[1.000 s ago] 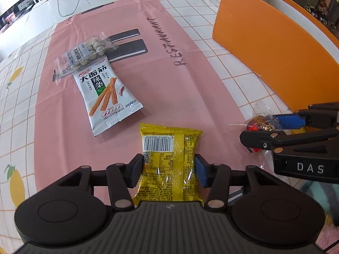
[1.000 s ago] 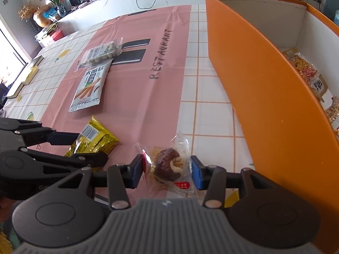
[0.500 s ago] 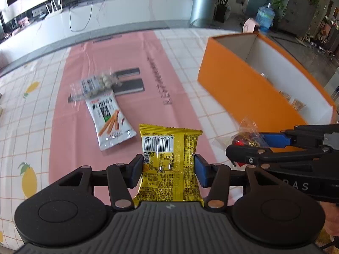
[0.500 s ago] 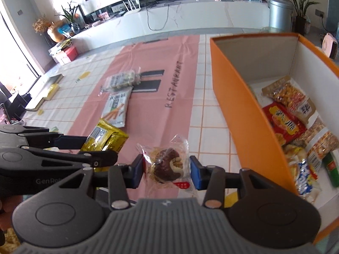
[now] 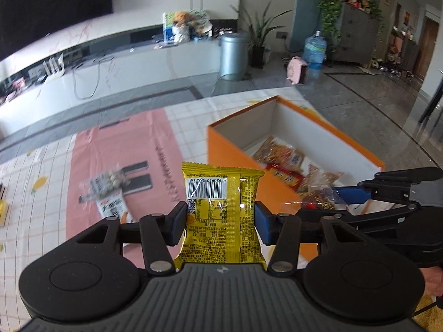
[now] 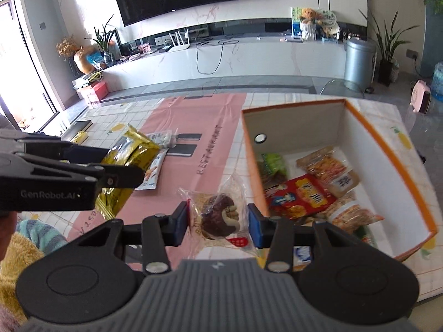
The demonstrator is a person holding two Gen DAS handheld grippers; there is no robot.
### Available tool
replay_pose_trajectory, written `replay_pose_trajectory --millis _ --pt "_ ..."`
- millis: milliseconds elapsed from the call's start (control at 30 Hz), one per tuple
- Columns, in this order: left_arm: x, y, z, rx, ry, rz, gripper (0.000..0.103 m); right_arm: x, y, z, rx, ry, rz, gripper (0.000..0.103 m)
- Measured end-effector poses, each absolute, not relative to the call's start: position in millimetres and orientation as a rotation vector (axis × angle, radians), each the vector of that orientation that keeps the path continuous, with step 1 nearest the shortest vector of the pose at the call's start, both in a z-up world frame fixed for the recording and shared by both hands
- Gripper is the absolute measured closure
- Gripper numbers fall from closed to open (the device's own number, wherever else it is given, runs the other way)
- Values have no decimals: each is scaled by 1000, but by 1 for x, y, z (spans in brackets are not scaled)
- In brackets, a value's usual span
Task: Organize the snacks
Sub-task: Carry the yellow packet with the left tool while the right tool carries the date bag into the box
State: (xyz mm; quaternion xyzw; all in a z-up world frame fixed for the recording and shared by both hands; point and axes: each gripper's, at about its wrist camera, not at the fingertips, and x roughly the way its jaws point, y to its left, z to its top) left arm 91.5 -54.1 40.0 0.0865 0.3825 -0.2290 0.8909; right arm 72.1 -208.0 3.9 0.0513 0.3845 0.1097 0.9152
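Pink runner (image 6: 193, 127) on tiled tablecloth (image 6: 227, 166).

Left gripper (image 5: 220, 220): both pads pressed against the sides of a yellow snack packet (image 5: 221, 215); packet clear of the table, barcode side facing the camera.
Right gripper (image 5: 318, 202): enters from the right edge, clamped on a clear-wrapped brown pastry (image 5: 319, 196), level with the left one.
Orange box (image 5: 235, 152): open top, white inside, on the table beyond and right of both grippers; several snack bags lie on its floor.
Table (image 5: 41, 207): tiled white cloth with a pink runner (image 5: 91, 166).
On the runner: a white packet with orange sticks (image 5: 115, 207), blurred; a clear bag of pale round pieces (image 5: 106, 181) just above it, touching or overlapping.
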Motion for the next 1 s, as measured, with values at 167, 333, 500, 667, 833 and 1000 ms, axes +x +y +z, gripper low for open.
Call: replay_pose_trajectory --millis 167,333,500,667,833,1000 --pt "94 -92 53 190 784 -594 45 73 -244 15 84 831 252 61" --pt "109 -134 54 184 818 -704 45 84 -287 22 20 887 222 61" --pt "130 -181 35 198 912 -813 45 113 -336 13 -43 1008 211 61" --pt "152 -217 5 209 1019 -881 45 141 -369 -9 -85 1127 241 61" --pt "166 -236 -27 220 1104 -896 45 156 -378 -26 -140 1174 258 61" --pt "172 -247 -48 243 1167 -886 45 162 -370 -38 -227 1201 317 61"
